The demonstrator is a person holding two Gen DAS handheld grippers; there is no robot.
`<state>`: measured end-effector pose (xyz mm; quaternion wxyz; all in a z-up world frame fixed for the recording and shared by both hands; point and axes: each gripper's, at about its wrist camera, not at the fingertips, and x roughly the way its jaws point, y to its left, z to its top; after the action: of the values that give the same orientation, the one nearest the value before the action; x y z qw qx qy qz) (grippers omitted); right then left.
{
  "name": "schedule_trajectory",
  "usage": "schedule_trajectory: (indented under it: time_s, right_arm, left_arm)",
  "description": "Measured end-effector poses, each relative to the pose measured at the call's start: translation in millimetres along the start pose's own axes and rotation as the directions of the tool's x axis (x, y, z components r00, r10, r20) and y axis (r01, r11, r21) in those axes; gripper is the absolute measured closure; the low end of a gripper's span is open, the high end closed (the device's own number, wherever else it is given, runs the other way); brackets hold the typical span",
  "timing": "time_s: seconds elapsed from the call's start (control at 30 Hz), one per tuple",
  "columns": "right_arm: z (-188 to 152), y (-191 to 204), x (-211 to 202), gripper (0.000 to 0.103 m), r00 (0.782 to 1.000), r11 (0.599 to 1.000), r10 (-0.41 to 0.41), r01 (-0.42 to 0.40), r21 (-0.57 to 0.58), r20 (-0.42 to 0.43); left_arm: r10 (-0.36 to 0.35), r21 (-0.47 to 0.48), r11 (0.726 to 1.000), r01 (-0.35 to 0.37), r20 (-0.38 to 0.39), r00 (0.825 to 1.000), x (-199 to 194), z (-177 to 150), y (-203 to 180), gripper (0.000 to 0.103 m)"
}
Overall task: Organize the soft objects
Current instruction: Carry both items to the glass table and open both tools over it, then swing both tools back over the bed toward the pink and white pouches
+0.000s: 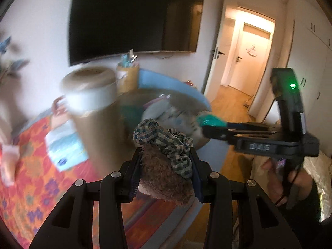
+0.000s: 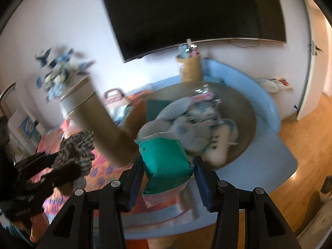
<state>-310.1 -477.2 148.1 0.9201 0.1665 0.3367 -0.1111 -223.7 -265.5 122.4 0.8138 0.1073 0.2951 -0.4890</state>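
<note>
Biggest thing we see is the round basket (image 2: 247, 112) on the blue mat (image 2: 276, 145), piled with grey soft toys (image 2: 186, 128), all smeared by blur so we can't tell them apart. The tall cardboard tube (image 1: 97, 124) stands close by its left rim. Our left gripper (image 1: 166, 166) is clamped on a brown plush toy (image 1: 161, 174) in a checked cloth (image 1: 166, 139). Our right gripper (image 2: 168, 170) squeezes a green packet (image 2: 166, 157) just short of the basket.

Wall-mounted television (image 1: 134, 16); open door (image 1: 215, 62); tall cardboard tube (image 2: 108, 128); patterned rug (image 1: 27, 186)
</note>
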Motion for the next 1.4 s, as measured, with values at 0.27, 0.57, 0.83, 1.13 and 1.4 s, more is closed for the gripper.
schedule_trajectory:
  time_s: [0.27,0.57,0.83,1.13,1.4]
  right_arm:
    - [50,-41,15,0.056,0.998,0.993,-0.02,0.012,0.117,0.065]
    - [108,-75,70,0.056,0.996,0.988,-0.087,0.083,0.13,0.024]
    - [131,-77,117,0.056,0.993,0.993,-0.099,0.103,0.058,-0.061]
    - [138,-73,149,0.048,0.987,0.992,-0.115,0.12,0.04,-0.112]
    - [139,-86,131,0.022,0.989,0.986,-0.12,0.128,0.106,-0.083]
  left_arm:
    - [0.097,0.022,0.995,-0.098,0.036,0.995,48,53,-45,0.064]
    - [0.196,-0.066,0.979,-0.193,0.038,0.98,105,82,-43,0.063]
    - [0.304,-0.079,0.95,-0.303,0.006,0.953,139,92,-33,0.063]
    - [0.337,-0.108,0.935,-0.338,-0.031,0.941,160,97,-18,0.053]
    - [0.238,-0.091,0.968,-0.236,0.015,0.971,158,92,-20,0.015]
